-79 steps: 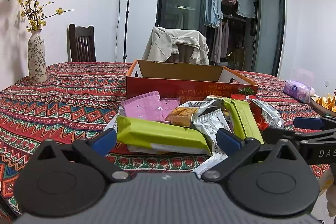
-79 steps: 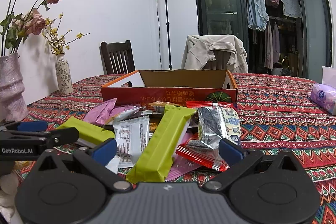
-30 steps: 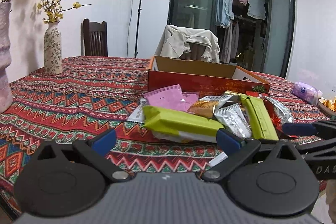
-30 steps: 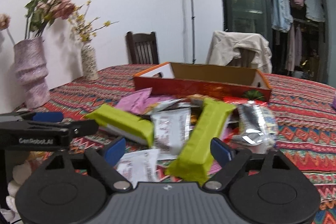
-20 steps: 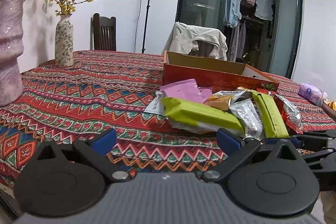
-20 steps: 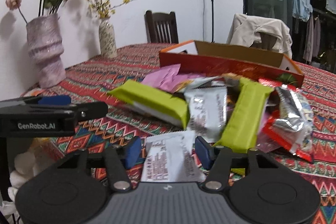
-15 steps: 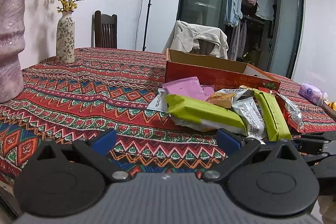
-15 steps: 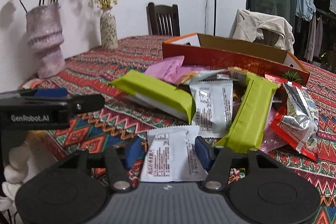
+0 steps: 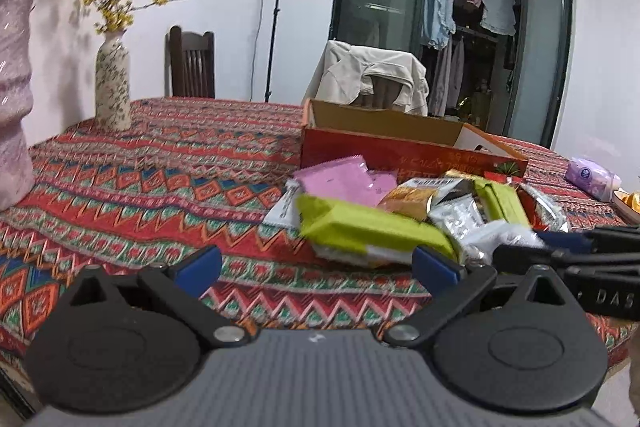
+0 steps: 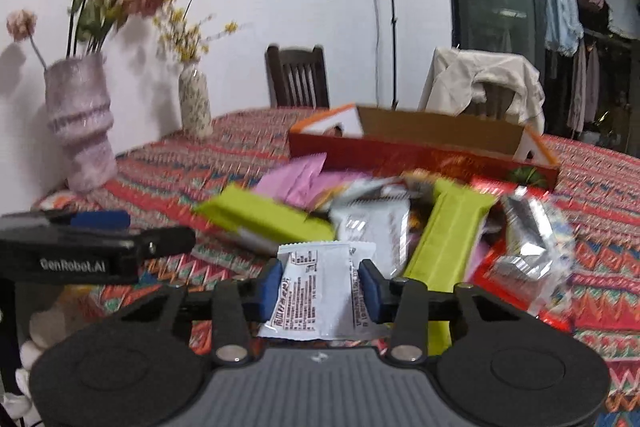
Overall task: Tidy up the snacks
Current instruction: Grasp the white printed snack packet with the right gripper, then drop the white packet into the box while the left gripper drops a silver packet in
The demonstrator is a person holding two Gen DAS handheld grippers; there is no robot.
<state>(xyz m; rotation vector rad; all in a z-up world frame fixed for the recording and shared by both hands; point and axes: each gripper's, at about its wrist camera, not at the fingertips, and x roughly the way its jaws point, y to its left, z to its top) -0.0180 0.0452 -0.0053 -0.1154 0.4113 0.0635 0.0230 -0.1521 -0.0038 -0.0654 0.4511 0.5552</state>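
Several snack packets before cardboard box

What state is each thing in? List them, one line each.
Right tool: jaws have just been closing, shut on the white packet.
White packet: gripped by its sides.
Left tool: open, empty.
Cardboard box: open-topped, upright on the tablecloth.
Green packets: lying in the snack pile.
Pink packet: lying against the box.
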